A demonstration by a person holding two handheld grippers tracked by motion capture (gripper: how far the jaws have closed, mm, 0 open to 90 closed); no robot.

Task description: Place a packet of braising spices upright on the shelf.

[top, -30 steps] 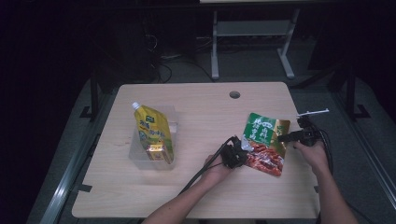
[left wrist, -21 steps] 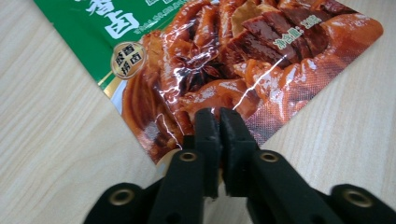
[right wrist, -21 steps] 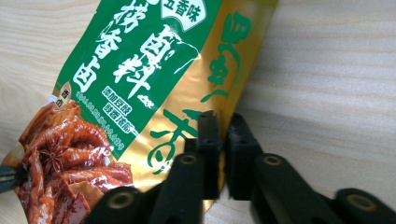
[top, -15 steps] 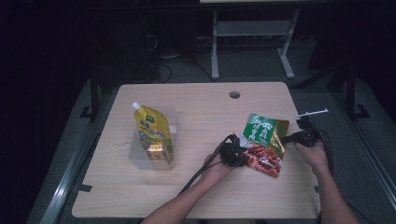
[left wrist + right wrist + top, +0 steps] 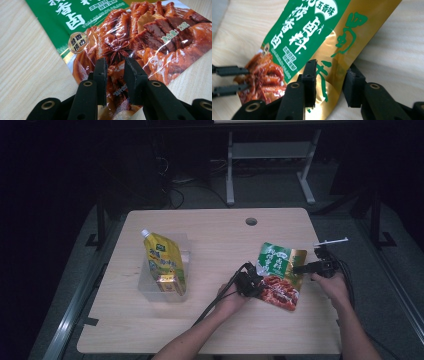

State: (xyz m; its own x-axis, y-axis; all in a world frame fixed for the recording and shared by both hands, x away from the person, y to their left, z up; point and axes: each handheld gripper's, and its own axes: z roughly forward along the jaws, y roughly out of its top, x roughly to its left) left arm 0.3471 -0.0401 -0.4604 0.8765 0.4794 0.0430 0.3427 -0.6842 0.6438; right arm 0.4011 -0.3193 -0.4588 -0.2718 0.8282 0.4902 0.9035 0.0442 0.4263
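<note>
While both grippers work at the seasoning packet point(image 5: 278, 275), which lies near the table's point(image 5: 150, 330) right edge, it isn't yet lifted. Having just narrowed, the left gripper point(image 5: 115, 67) straddles its red end without pinching. The right gripper point(image 5: 329, 75), just widened, stands open astride the gold edge (loosely). From above, a yellow pouch point(image 5: 165, 262) rests in a clear tray point(image 5: 186, 245) far left of the packet.

The wooden table point(image 5: 210, 325) (pale, grommet hole point(image 5: 251, 221)) bears a clear tray point(image 5: 150, 287) and sauce pouch point(image 5: 278, 275).
</note>
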